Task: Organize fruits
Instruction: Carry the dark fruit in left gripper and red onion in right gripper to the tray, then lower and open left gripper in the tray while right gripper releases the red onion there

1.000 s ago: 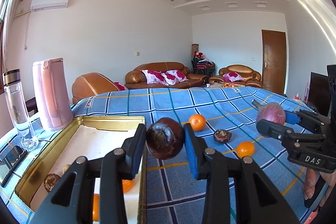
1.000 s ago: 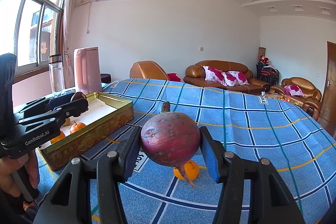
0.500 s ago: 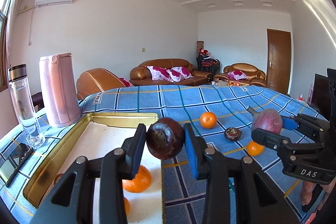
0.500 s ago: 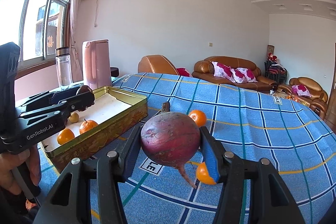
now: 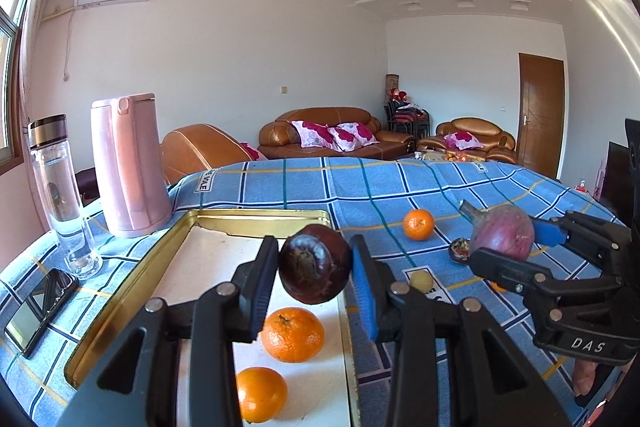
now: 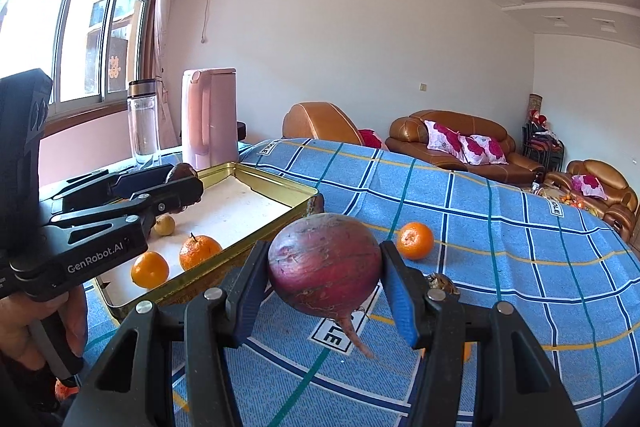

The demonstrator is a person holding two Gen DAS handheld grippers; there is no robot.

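Both tools drifted toward the tin — beet, mangosteen clamped.

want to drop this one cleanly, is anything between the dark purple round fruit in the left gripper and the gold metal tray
Nothing visible blocks it. The dark purple round fruit, clamped in the left gripper, already hangs above the gold metal tray. Two oranges lie on the tray floor near it, with bare white floor further in.

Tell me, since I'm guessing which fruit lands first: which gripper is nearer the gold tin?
Left. The left gripper holds a dark fruit over the gold tin; the right gripper, gripping a beet, hangs over the cloth beside it.
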